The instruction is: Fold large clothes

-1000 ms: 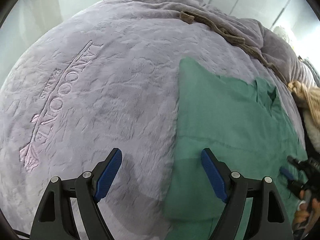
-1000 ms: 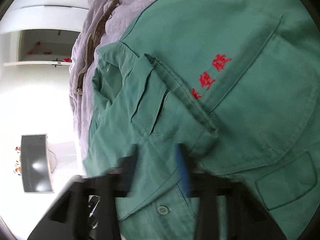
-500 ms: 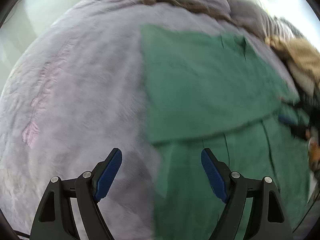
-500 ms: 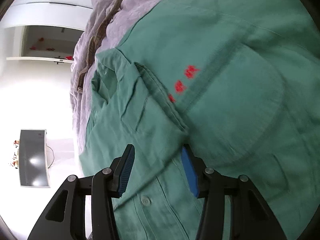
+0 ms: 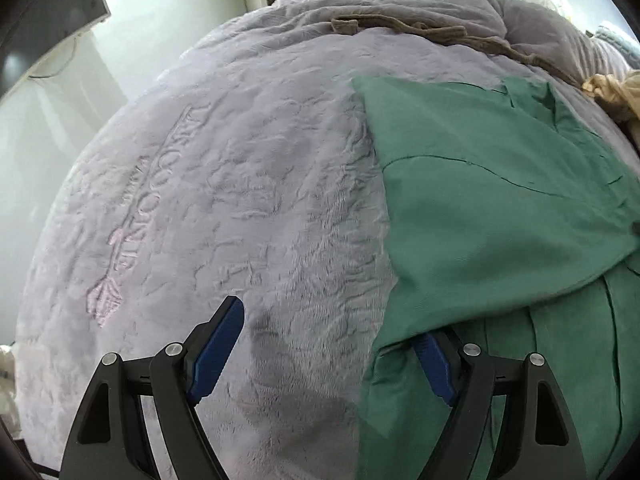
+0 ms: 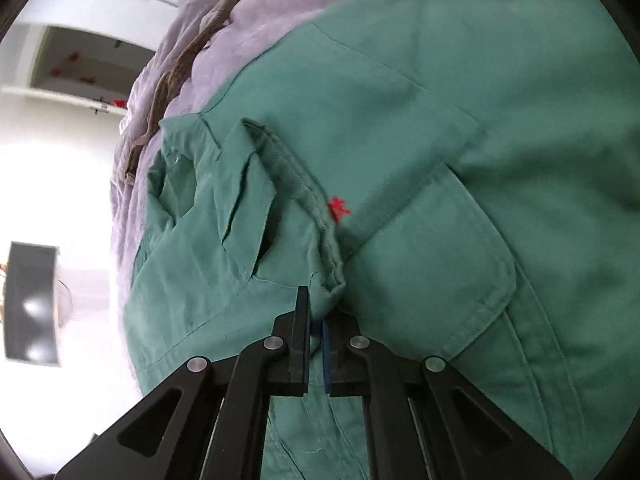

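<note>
A lilac blanket [image 5: 224, 208] covered the bed and filled most of the left wrist view, with a brown cord [image 5: 420, 30] lying across it near the top of the frame. On the blanket lay the green shirt [image 5: 500, 200], spread over the right half of that view from upper right down to the bottom edge, its long axis running roughly from the collar at upper right toward the lower right. One layer was already turned over on top, its straight folded edge [image 5: 380, 184] running down the middle of the frame.

The left gripper [image 5: 328, 352] stood wide open and held nothing. Its right finger [image 5: 434, 364] sat under the lifted lower hem of the turned layer, while its left finger [image 5: 218, 340] hung over bare blanket. So the shirt lay to the right of this gripper, with only its near corner between the fingers.

In the right wrist view the shirt [image 6: 460, 128] filled the frame from centre to right, with the collar [image 6: 188, 176] at centre left and red stitching [image 6: 338, 208] beside a chest pocket [image 6: 432, 264]. The right gripper [image 6: 316, 320] was pinched shut on the front edge [image 6: 328, 280] of the shirt, which bunched just above the fingertips at lower centre.

Judging from this, the right hand had the cloth and was the nearer one for carrying the next fold; the left would need to shift right to catch the hem.
</note>
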